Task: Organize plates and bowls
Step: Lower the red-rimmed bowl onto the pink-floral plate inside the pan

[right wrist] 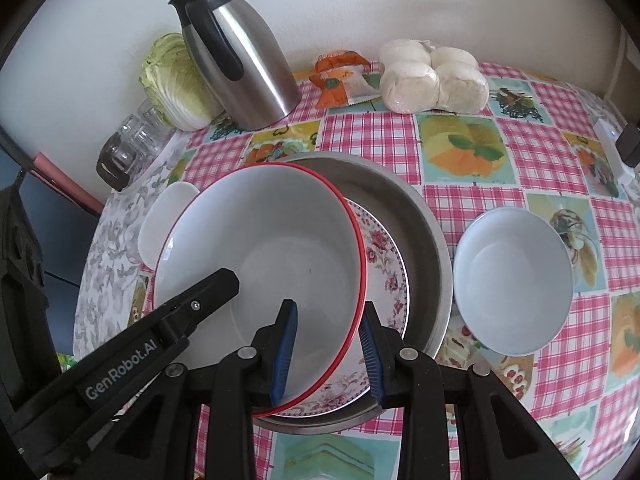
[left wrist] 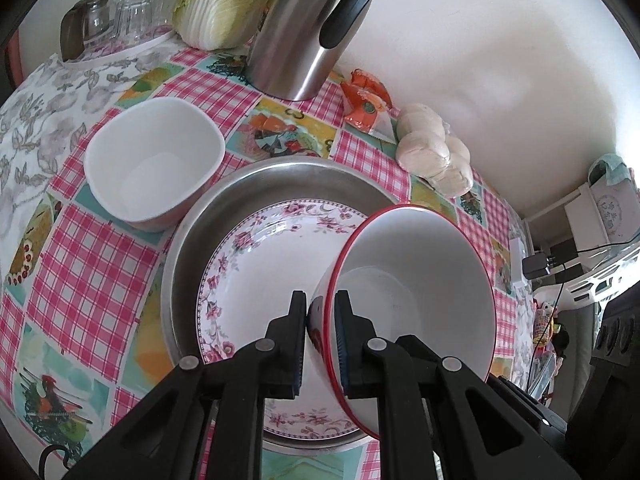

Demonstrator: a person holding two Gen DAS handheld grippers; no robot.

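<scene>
Your steel basin sits on the checked tablecloth and holds the floral plate flat on its bottom. Above that plate you carry the red-rimmed bowl, tilted, its inside bare. Your left gripper is closed tight on that bowl's wall, one finger outside against the red flower print and the other inside. From the right wrist camera, your right gripper straddles the same bowl's near rim with its jaws wide; one blue pad lies inside the bowl and the other outside, over the plate, and whether either pad touches the rim cannot be told. The left tool's finger shows inside the bowl there too.

Left of the basin stands a squarish white bowl, bare inside and just beside the basin's rim. On the basin's other side rests a small round white bowl, also holding nothing, close to the rim. A steel jug stands behind, near the wall
</scene>
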